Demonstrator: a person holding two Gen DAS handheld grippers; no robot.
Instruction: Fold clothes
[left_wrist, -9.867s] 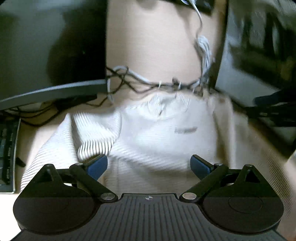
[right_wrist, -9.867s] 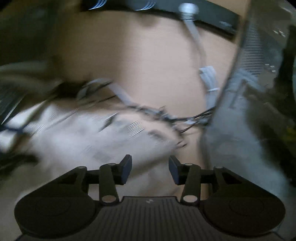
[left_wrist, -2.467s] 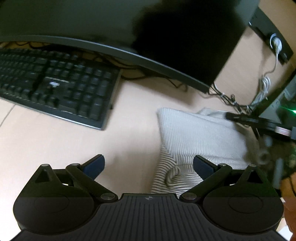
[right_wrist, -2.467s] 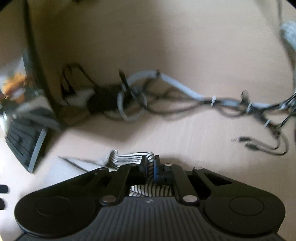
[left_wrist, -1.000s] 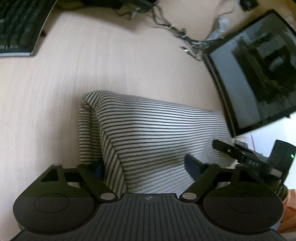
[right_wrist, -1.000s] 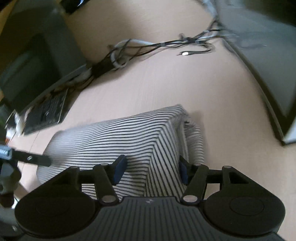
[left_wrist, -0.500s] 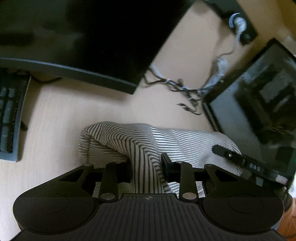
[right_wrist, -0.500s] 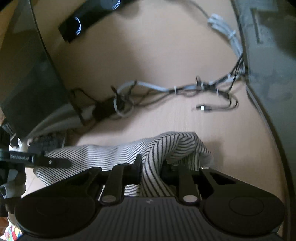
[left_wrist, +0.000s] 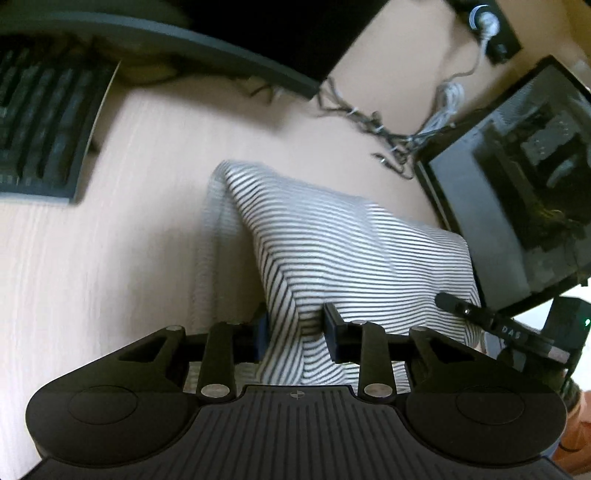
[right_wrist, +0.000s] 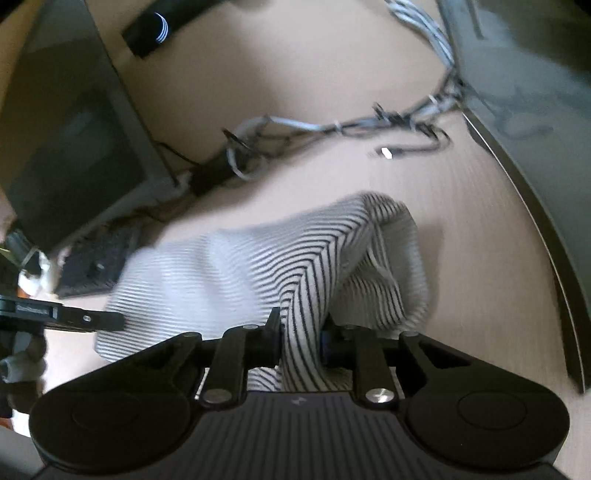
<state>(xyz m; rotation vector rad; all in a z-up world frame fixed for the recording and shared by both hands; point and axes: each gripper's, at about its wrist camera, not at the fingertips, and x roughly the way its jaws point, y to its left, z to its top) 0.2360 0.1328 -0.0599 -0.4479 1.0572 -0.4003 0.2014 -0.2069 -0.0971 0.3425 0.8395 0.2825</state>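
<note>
Pale wood tabletop (left_wrist: 140, 206) fills the left wrist view, with a keyboard (left_wrist: 44, 133) far left and a dark computer case (left_wrist: 517, 192) far right. The striped garment (left_wrist: 332, 251) lies folded in the middle, its near edge bunched between the fingers of the left hand-held gripper (left_wrist: 295, 328). Those jaws are opening slightly yet the pads pinch the fabric; if they ease further, the fold could slip and sag.

From the right wrist view, loose cables (right_wrist: 332, 129) lie just beyond the garment's far edge, so a forward carry might drag cloth onto them. The right hand-held gripper (right_wrist: 299, 332) also pinches a raised ridge of stripes, jaws narrow and opening a little.
</note>
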